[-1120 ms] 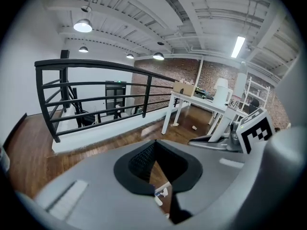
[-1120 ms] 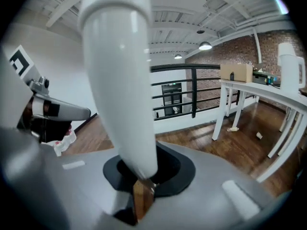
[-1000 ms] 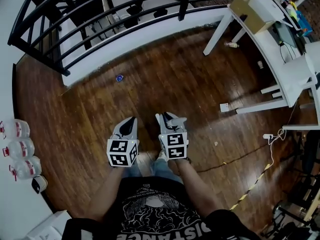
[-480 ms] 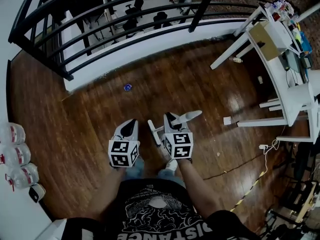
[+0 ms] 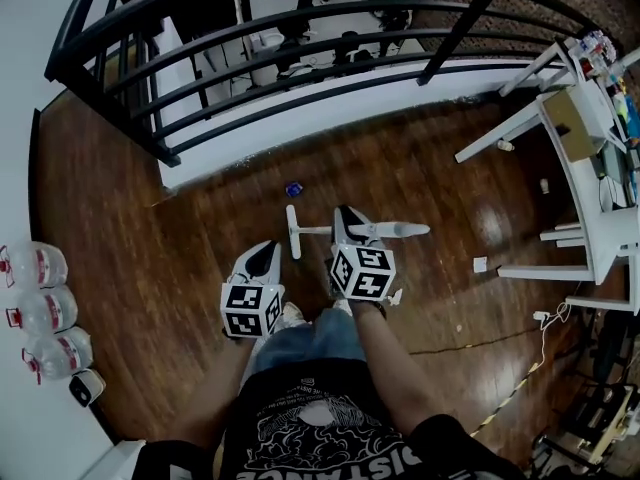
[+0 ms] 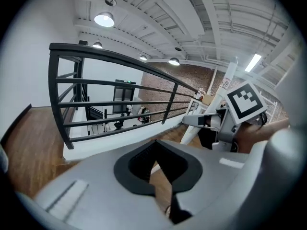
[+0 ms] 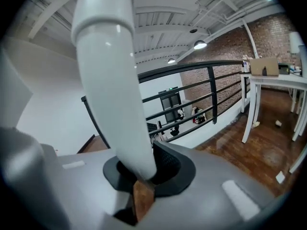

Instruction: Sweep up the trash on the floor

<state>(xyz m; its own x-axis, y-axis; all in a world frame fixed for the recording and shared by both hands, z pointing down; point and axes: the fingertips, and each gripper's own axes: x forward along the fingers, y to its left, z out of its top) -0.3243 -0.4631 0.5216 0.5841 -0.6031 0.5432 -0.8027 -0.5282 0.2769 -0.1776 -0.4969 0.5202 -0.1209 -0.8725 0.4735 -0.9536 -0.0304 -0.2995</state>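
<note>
A small blue piece of trash [image 5: 294, 189] lies on the wooden floor just short of the white ledge under the railing. My right gripper [image 5: 346, 220] is shut on the white handle [image 7: 110, 80] of a broom [image 5: 312, 231]. The broom lies crosswise over the floor, its T-shaped head [image 5: 292, 231] to the left, a little below the blue trash. My left gripper [image 5: 263, 258] hovers beside it, shut and holding nothing. The left gripper view shows the right gripper's marker cube [image 6: 244, 102] and the white handle [image 6: 196, 120].
A black railing [image 5: 300, 28] with a drop behind it runs across the far side. White table legs [image 5: 500, 133] and a white table [image 5: 600, 178] stand at the right. Water bottles [image 5: 35, 308] line the left wall. A white scrap [image 5: 480, 264] and a cable [image 5: 480, 343] lie on the floor at the right.
The right gripper has turned the broom from pointing forward to lying crosswise, its head swung out to the left. My view has moved forward, closer to the blue trash and the railing.
</note>
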